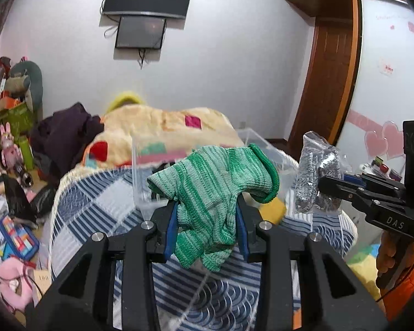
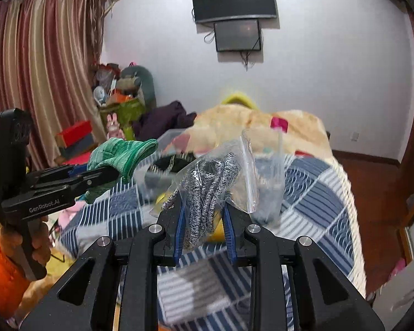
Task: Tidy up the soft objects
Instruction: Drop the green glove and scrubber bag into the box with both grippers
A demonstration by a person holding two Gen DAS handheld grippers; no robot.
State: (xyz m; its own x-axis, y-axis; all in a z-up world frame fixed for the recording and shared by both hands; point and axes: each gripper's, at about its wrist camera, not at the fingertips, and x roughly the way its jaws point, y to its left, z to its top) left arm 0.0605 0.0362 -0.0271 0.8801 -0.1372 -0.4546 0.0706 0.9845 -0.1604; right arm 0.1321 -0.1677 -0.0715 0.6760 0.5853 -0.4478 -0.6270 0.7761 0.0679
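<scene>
- green knit glove [image 1: 215, 193]: held in the air above the bed, pinched mid-body between the blue pads of the left gripper [image 1: 207, 231]. cuff flops up and right, fingers dangle below the pads. jaws closed down to the cloth's thickness.
- bagged grey-and-white knit gloves [image 2: 204, 190]: in a clear zip bag, clamped low down by the right gripper [image 2: 204, 231]. jaws nearly closed on bag and contents; top of the bag stands free above the pads.
- both loads sit side by side, near each other but not touching; in the left wrist view the bag [image 1: 317, 176] shows to the right of the green glove.
- clear plastic bin [image 1: 265, 149]: just beyond the green glove on the blue-and-white striped quilt [image 1: 102, 207]. likely the drop target. contents partly hidden; something dark inside, not identifiable.
- judgement, step in hand: carrying both items to the bin.
- to do it well: bring each load over the rim before opening, since the hanging glove fingers could snag the bin wall.
- release one side at a time so the two grippers do not collide over the opening.
- the bag is slick; keep it squeezed until it is low in the bin.
- right wrist view is motion-blurred around the bin, so rim position there is uncertain.
</scene>
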